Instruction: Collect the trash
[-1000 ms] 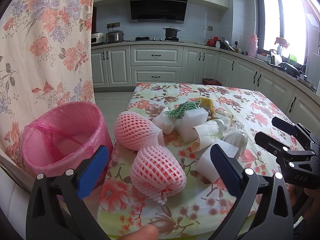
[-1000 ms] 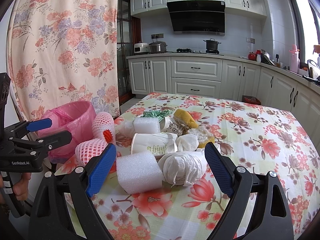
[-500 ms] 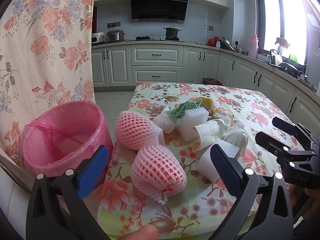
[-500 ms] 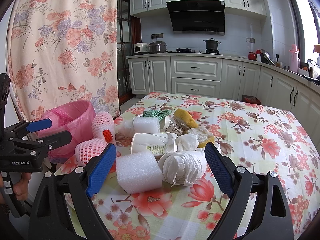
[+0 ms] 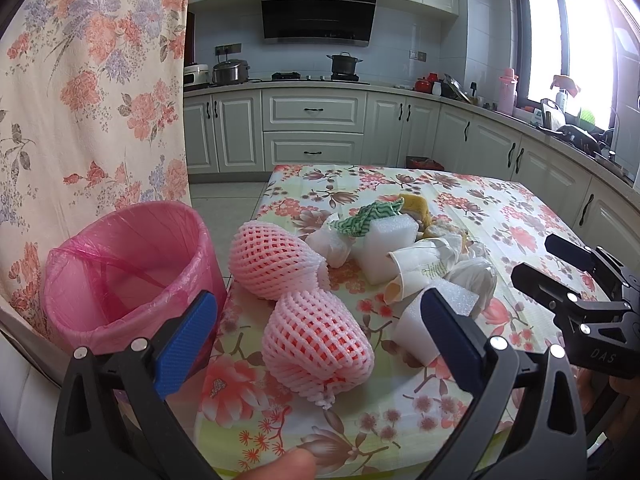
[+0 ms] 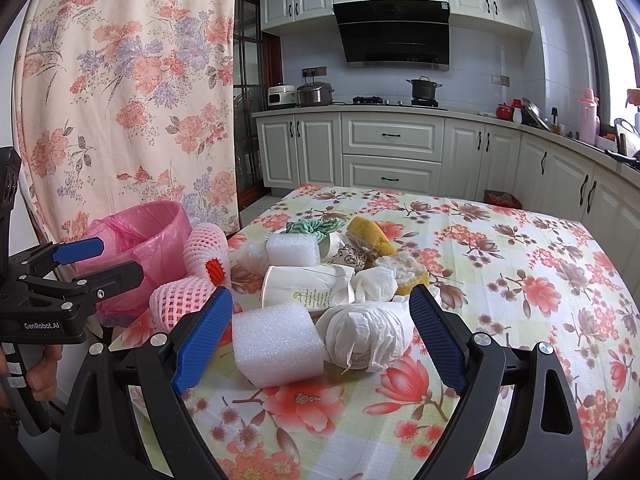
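Observation:
A pile of trash lies on the floral table: two pink foam fruit nets, white foam blocks, a crushed paper cup, a wad of white paper, a yellow sponge and a green cloth. A bin with a pink bag stands off the table's left edge. My left gripper is open, the near pink net between its fingers. My right gripper is open around the near foam block and paper wad.
A floral curtain hangs left of the bin. White kitchen cabinets and a counter with pots run behind and to the right. The table's far half bears only the cloth.

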